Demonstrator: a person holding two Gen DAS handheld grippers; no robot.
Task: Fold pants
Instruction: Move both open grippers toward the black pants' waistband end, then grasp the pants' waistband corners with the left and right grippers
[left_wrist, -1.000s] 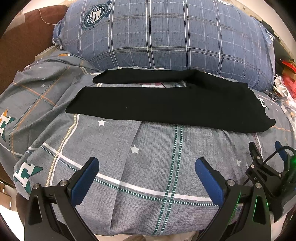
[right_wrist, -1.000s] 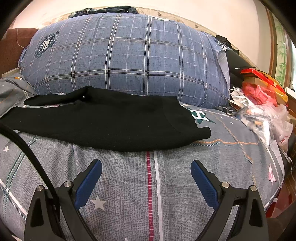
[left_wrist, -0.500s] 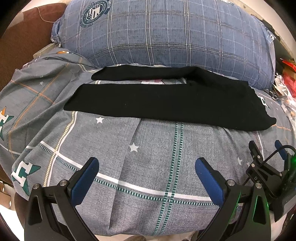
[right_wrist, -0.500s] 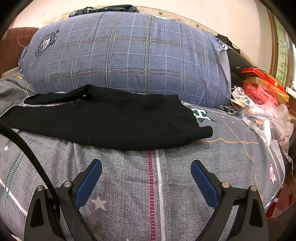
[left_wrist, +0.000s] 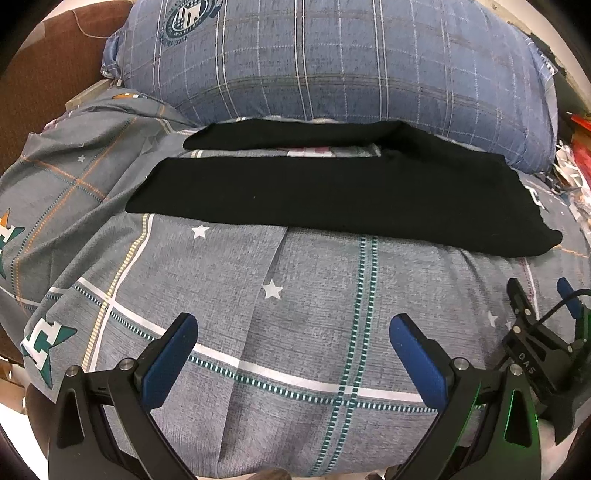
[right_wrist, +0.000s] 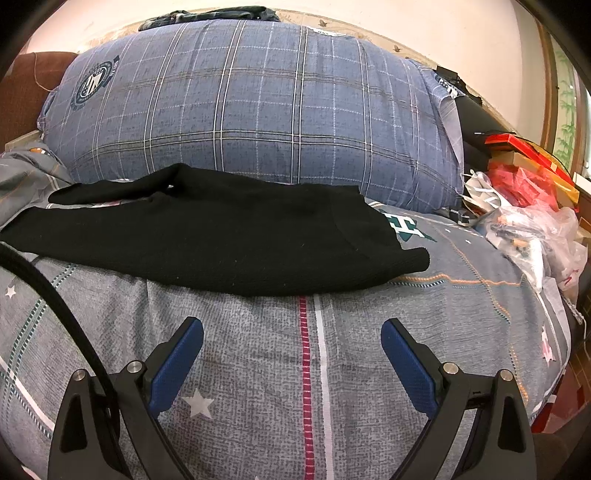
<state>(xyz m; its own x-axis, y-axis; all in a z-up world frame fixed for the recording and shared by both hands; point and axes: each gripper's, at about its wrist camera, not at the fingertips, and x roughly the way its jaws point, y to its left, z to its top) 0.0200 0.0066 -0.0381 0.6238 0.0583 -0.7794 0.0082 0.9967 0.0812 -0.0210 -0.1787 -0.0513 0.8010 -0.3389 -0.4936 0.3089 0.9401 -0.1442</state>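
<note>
Black pants (left_wrist: 332, 199) lie unfolded, both legs spread apart, across the middle of the frame on the bed (left_wrist: 295, 325); my left gripper (left_wrist: 293, 332) and right gripper (right_wrist: 291, 336) hover wide open and empty, so every fold remains.

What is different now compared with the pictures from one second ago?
Very little. The left tool has drifted slightly, so the black pants sit a bit lower in the left wrist view; the right tool barely shifted. Nothing was taken hold of or let go: both tools are open and empty, and the pants lie spread on the grey bedsheet before the blue pillow.
</note>
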